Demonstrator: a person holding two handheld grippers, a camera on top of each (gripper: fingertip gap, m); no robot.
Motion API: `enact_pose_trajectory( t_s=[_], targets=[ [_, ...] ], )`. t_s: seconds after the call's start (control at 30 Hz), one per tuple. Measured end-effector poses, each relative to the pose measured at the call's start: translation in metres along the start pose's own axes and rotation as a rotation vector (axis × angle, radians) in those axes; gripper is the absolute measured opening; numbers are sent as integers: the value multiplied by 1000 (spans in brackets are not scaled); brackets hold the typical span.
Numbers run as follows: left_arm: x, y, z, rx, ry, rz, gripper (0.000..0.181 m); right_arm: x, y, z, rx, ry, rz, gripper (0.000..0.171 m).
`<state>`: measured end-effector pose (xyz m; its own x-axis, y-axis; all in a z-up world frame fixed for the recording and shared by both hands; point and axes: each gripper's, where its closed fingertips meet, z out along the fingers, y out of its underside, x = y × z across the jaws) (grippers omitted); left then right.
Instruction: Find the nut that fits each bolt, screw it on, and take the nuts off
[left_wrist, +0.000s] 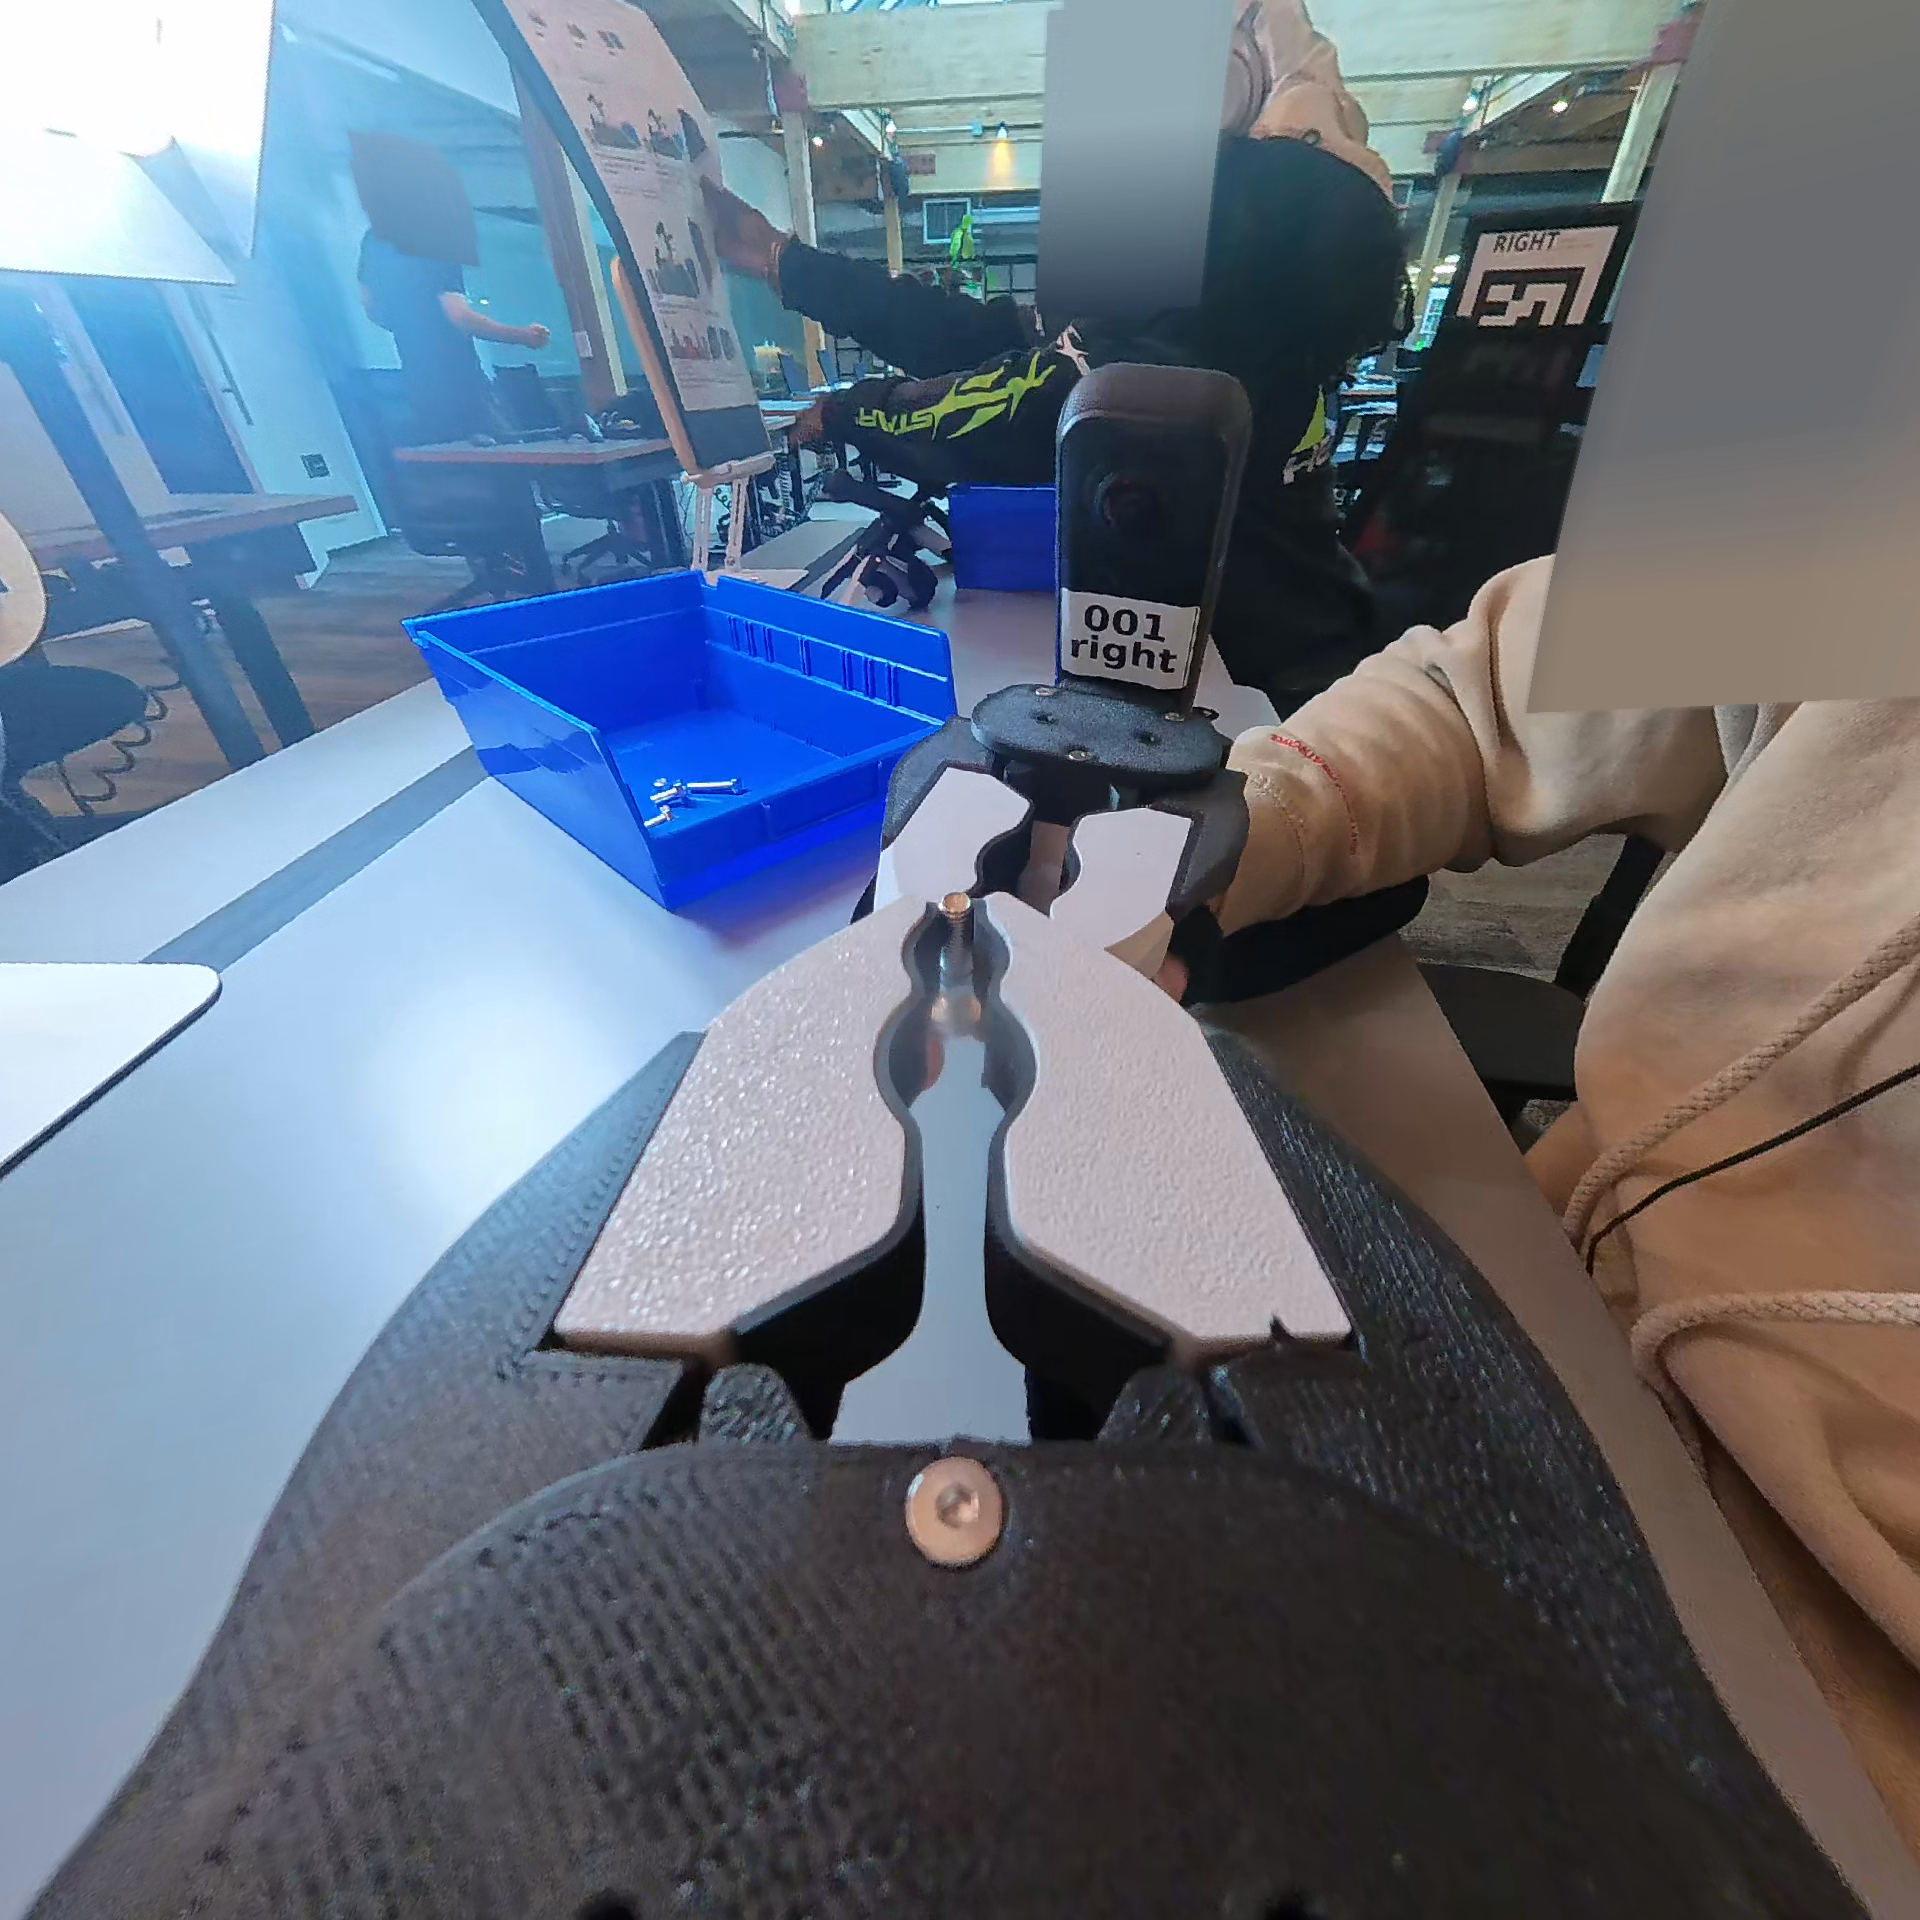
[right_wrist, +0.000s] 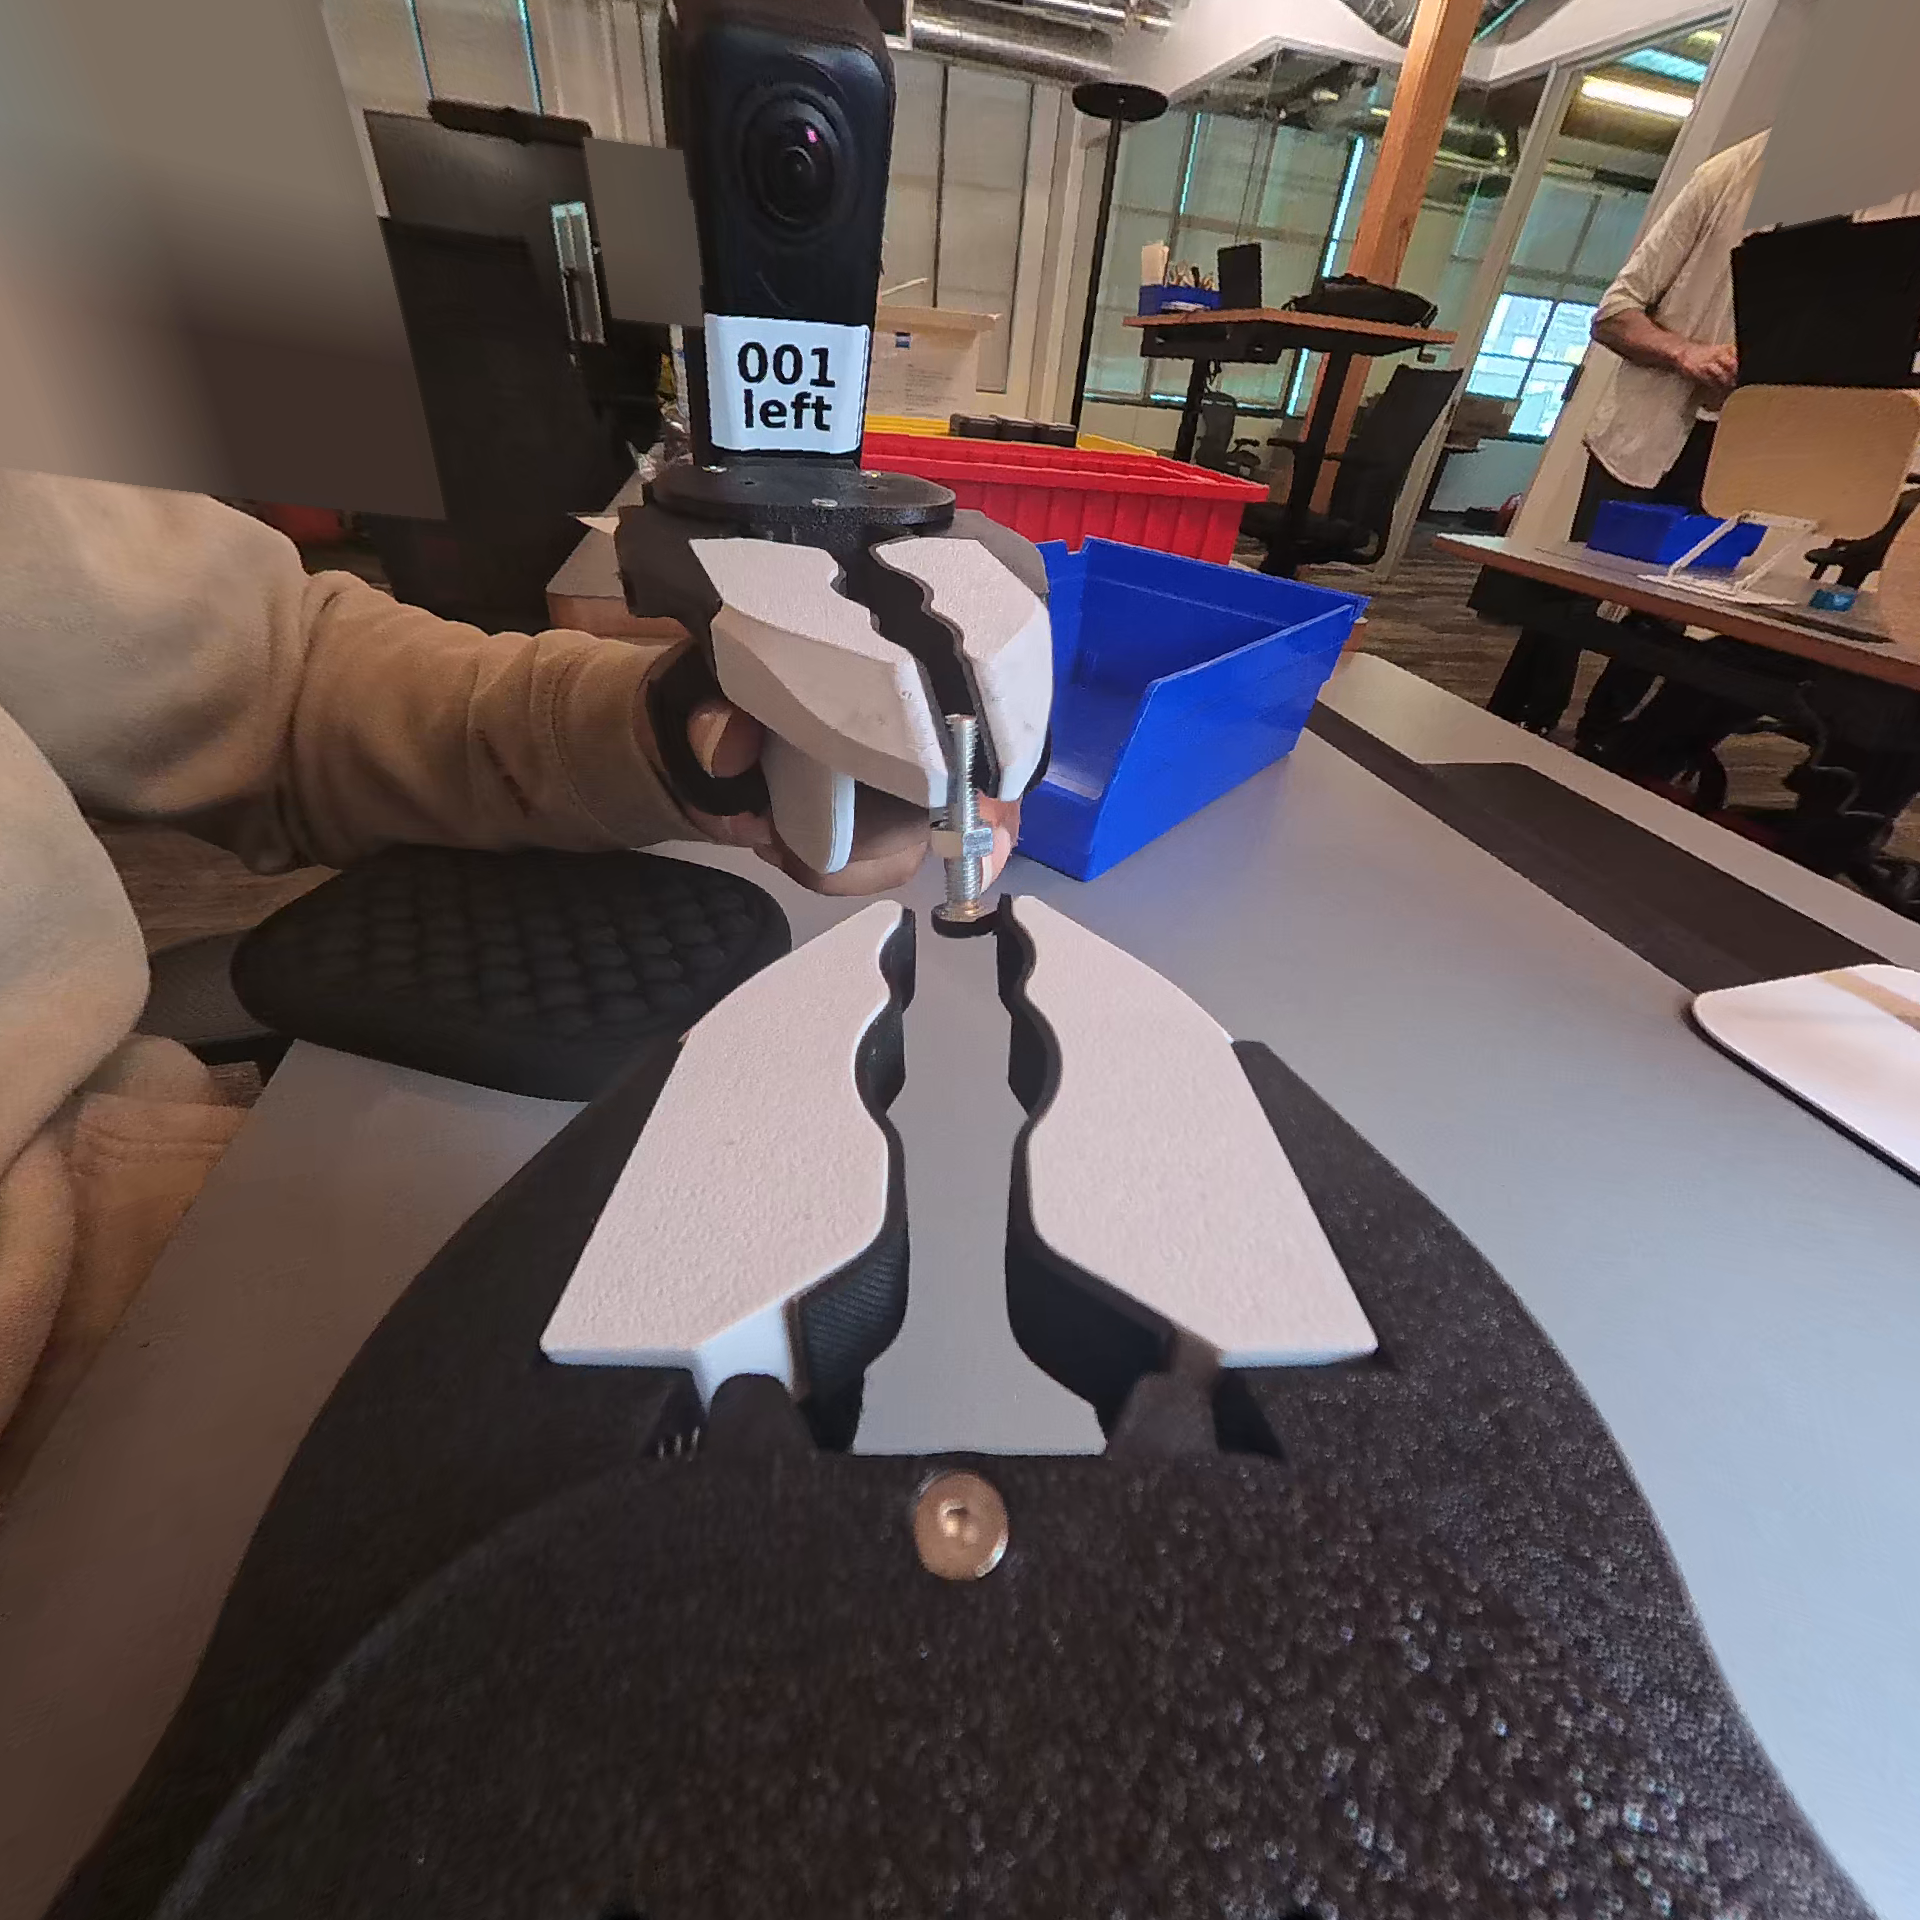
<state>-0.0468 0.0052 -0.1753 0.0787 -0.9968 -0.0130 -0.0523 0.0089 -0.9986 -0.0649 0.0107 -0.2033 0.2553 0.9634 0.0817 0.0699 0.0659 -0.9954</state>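
bolt (right_wrist: 962, 800) hangs upright in the left gripper (right_wrist: 971, 764), pinched by its threaded shaft between the white fingers, head down just above the grey counter (right_wrist: 1351, 1039) with a nut (right_wrist: 958, 840) threaded on partway along the shaft. the right gripper (right_wrist: 956, 925) has its fingers spread a little, tips either side of the bolt head and holding nothing; in the left wrist view the bolt's threaded end (left_wrist: 953, 914) pokes up between the closed fingers. a blue bin (left_wrist: 582, 717) sits on the counter beyond, with a few loose bolts (left_wrist: 681, 795) in it.
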Motion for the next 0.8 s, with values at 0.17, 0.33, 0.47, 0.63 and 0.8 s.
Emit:
enact_pose_trajectory(
  t_s=[0.17,0.33,0.47,0.63,0.8],
  targets=[
    [2,1,0,-16,4,27,5,-1,1,0,-1,-15,-1,11],
    [6,1,0,-22,9,53,5,-5,1,0,4,-51,18,11],
    [14,0,-1,-22,61,59,5,-14,-1,-1,19,-111,34,11],
    [21,-1,-3,-15,109,66,5,-22,-2,-2,33,-178,68,10],
    [21,-3,-2,1,103,55,5,-20,-4,-2,39,-165,83,10]
  ],
)
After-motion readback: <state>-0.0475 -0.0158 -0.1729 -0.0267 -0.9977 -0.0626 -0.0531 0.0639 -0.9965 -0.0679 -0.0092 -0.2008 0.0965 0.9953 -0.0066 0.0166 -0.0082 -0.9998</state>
